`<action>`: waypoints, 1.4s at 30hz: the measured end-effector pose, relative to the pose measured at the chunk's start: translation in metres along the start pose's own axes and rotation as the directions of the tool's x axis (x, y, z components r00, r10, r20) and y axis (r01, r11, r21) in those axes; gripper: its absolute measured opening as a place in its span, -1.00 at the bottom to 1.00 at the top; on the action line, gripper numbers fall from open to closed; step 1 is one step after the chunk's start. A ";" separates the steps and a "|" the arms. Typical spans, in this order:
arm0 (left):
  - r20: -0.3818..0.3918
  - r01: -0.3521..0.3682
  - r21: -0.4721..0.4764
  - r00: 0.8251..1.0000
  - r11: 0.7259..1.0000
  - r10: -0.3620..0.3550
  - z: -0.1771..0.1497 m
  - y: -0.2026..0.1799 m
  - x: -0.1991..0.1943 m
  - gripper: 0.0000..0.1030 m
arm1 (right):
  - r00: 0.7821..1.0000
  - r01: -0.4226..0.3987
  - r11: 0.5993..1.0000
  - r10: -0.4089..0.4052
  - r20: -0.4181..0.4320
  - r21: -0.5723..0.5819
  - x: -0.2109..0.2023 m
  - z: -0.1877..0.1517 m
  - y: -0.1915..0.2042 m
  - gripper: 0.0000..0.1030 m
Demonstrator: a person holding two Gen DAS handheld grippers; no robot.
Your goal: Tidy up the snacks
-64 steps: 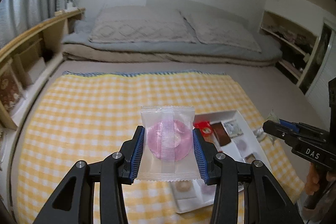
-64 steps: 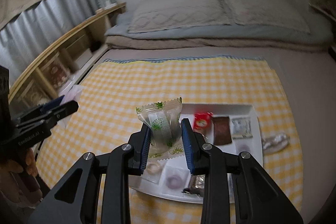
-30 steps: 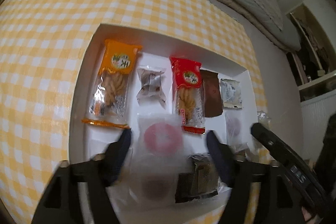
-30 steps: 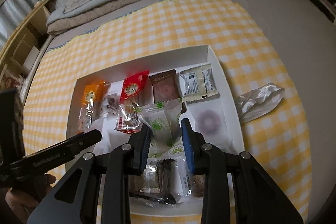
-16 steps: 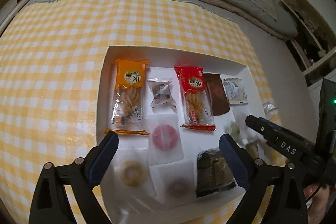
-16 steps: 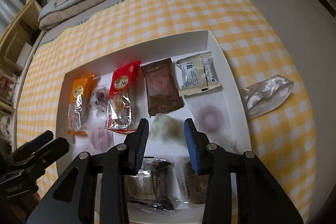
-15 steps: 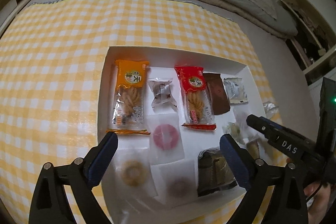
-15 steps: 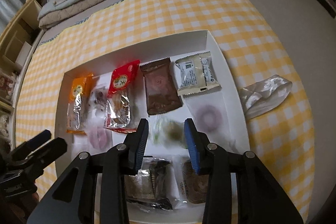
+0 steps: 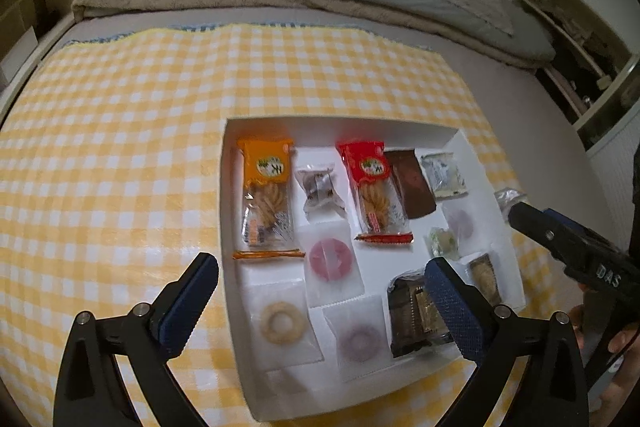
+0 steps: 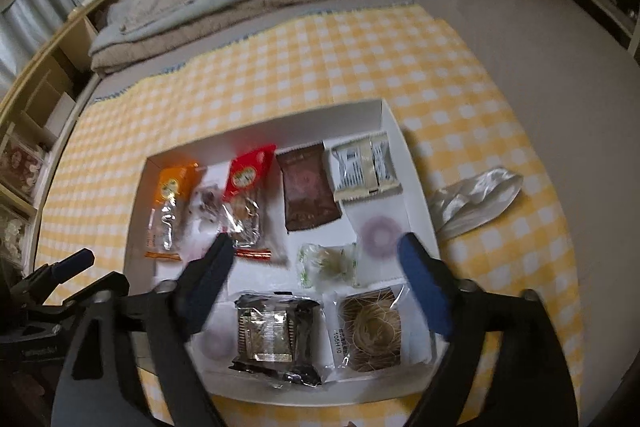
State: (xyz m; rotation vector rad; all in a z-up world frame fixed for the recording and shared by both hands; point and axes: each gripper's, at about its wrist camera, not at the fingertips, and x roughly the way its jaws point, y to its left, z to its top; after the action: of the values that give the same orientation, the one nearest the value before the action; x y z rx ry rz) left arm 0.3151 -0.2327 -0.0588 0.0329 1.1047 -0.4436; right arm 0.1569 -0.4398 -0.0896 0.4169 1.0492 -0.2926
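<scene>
Both pairs of fingers stand wide apart with nothing between them, having just spread: the left gripper [image 9: 322, 301] and the right gripper [image 10: 320, 277] hover over the white tray [image 9: 230, 195] on the yellow checked cloth [image 9: 120, 147]. A pink ring snack [image 9: 332, 261] and a green-printed packet [image 10: 326, 263] lie loose in the tray among the other snacks.

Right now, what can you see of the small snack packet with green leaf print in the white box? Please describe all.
The green-printed packet is a small clear plastic wrapper with green leaf marks and crimped ends, holding a pale round sweet. It lies flat on the floor of the white box, near the middle, below the brown packet and beside a clear packet with a purple ring. Neither gripper touches it.
</scene>
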 end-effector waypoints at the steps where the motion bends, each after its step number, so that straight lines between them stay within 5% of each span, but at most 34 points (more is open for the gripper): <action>1: 0.009 0.002 0.001 1.000 1.000 -0.002 0.000 0.000 -0.004 1.00 | 1.000 0.001 1.000 -0.001 0.013 -0.005 -0.004 0.000 0.002 1.00; 15: 0.210 -0.008 0.000 0.978 1.000 0.008 -0.030 0.015 -0.130 1.00 | 0.981 -0.010 0.999 0.020 0.195 -0.050 -0.097 -0.011 0.029 1.00; 23: 0.379 -0.057 0.032 0.925 0.998 0.041 -0.091 0.017 -0.215 1.00 | 0.948 -0.044 0.995 0.070 0.310 -0.091 -0.164 -0.043 0.044 1.00; 35: 0.439 -0.185 0.091 0.889 0.978 0.128 -0.198 -0.005 -0.243 1.00 | 0.917 0.003 0.991 0.052 0.396 -0.137 -0.190 -0.120 0.048 1.00; 42: 0.412 -0.181 0.072 0.901 0.981 0.136 -0.220 -0.007 -0.222 1.00 | 0.911 0.050 0.987 0.018 0.411 -0.154 -0.183 -0.146 0.051 1.00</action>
State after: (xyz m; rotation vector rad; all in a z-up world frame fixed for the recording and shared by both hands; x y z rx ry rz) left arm 0.0419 -0.1124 0.0344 0.1209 0.6607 -0.3433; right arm -0.0196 -0.3201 0.0182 0.1866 0.6542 -0.2920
